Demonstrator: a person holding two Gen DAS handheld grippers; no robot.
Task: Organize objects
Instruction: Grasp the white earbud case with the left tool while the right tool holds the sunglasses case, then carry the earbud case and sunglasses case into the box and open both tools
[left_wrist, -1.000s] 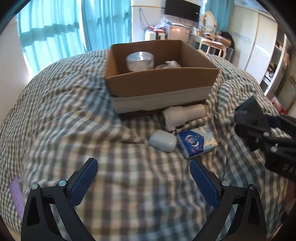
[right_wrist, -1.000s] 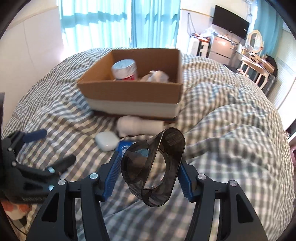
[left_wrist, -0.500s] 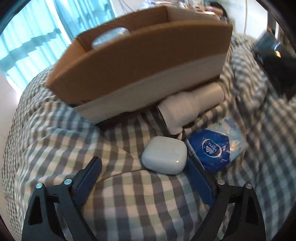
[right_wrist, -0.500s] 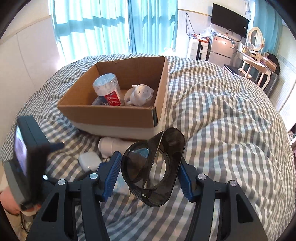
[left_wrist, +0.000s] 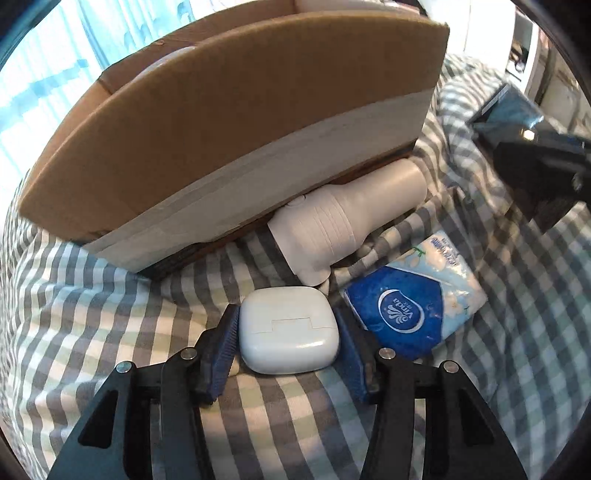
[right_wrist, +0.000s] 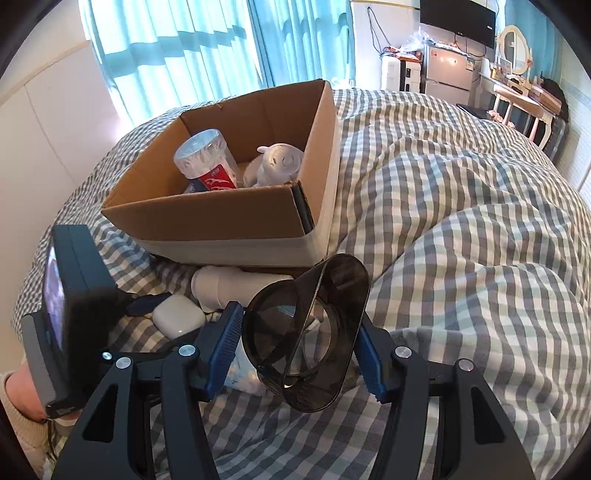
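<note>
- Since the earlier frame, the left gripper (left_wrist: 286, 334) is being seen much nearer the cardboard box (left_wrist: 236, 110), and its jaws have just been closing around the white rounded plastic case (left_wrist: 288, 334).
- That case is being pressed on both sides by the blue pads (left_wrist: 225, 339) while it is lying on the grey-and-white checked bed cover (left_wrist: 110, 314).
- Just beside the case, a blue tissue packet (left_wrist: 402, 314) and a white plastic bottle-shaped thing (left_wrist: 347, 221) are lying, the latter against the box's base.
- The right gripper (right_wrist: 299, 338) is being kept clamped on a dark translucent plastic funnel-shaped piece (right_wrist: 314, 332), held in front of the box.
- Inside the box, a clear tub with a red label (right_wrist: 208, 160) and a white plush toy (right_wrist: 277, 164) are being held.
</note>
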